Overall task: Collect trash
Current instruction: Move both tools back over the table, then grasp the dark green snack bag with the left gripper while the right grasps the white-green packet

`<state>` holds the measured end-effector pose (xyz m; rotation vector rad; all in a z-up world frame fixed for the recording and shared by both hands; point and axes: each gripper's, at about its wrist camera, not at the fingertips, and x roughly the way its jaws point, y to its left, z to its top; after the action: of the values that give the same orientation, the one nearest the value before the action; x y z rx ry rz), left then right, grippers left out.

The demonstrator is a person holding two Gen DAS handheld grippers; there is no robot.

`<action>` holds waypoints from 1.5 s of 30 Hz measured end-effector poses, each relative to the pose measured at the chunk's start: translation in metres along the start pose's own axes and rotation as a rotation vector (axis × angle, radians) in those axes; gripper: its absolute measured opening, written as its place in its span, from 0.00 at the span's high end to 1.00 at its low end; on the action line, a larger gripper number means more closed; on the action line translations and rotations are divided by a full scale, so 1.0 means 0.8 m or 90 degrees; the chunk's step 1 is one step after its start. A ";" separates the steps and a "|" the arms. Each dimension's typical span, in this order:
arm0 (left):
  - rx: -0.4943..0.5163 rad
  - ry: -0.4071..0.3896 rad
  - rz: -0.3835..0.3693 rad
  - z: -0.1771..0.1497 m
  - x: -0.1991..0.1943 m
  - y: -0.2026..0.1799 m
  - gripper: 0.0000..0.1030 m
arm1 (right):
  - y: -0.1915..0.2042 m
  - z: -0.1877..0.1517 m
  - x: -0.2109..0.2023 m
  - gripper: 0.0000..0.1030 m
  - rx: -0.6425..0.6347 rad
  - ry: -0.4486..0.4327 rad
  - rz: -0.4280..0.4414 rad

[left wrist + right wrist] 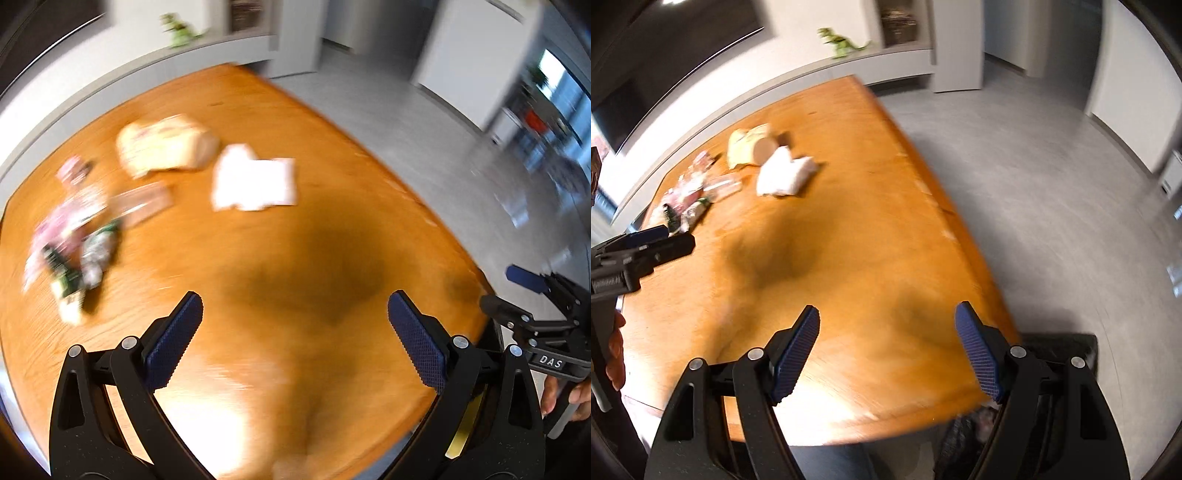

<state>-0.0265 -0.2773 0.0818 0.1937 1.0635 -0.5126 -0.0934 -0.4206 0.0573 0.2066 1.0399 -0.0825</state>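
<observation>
A: Start nearest. How do the claws stand?

B: The left claw [295, 332] is spread wide with nothing between its blue pads, and so is the right claw [886, 350]. Both hang over the bare near end of the orange-brown wooden counter [280, 258], well apart from any trash

A: And the trash?

B: All at the far end, upper left of both frames. Nearest is a blurred heap of green, pink and silvery wrappers [70, 251], too smeared to count. Beside it lies one clear flat plastic packet [144, 201]. Then one crumpled white paper napkin [255, 181], and farthest one pale beige crushed paper bag [166, 146]

A: How will they handle?

B: I'd judge all of it light and soft. The napkin and bag should squash, so pinch a raised fold. The wrappers and packet look slippery; take an edge that stands up, since flat film may slide off the pads
</observation>
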 end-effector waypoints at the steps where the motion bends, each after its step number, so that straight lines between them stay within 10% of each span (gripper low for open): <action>1: -0.021 -0.002 0.007 0.001 -0.003 0.020 0.06 | 0.012 0.008 0.006 0.26 -0.010 0.003 0.007; 13: -0.258 0.010 0.156 -0.004 -0.009 0.256 0.06 | 0.158 0.075 0.059 0.26 -0.113 0.027 0.088; 23: -0.326 0.055 0.170 -0.007 0.053 0.339 0.06 | 0.260 0.100 0.110 0.26 -0.154 0.069 0.151; 31: -0.247 0.061 0.190 -0.018 0.061 0.351 0.65 | 0.301 0.136 0.161 0.26 -0.103 0.128 0.185; 41: -0.224 0.051 0.204 -0.064 0.018 0.371 0.72 | 0.373 0.157 0.228 0.26 -0.076 0.166 0.132; 42: -0.221 0.049 0.205 -0.067 0.013 0.367 0.72 | 0.379 0.157 0.228 0.28 -0.094 0.150 0.116; 43: -0.218 0.048 0.206 -0.067 0.008 0.361 0.72 | 0.387 0.154 0.227 0.57 -0.127 0.138 0.087; 45: -0.216 0.046 0.201 -0.073 0.001 0.356 0.72 | 0.390 0.148 0.223 0.65 -0.141 0.141 0.101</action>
<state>0.0678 -0.0078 0.0268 0.0776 1.1472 -0.0379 0.1488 -0.1352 0.0025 0.0977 1.2391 0.2022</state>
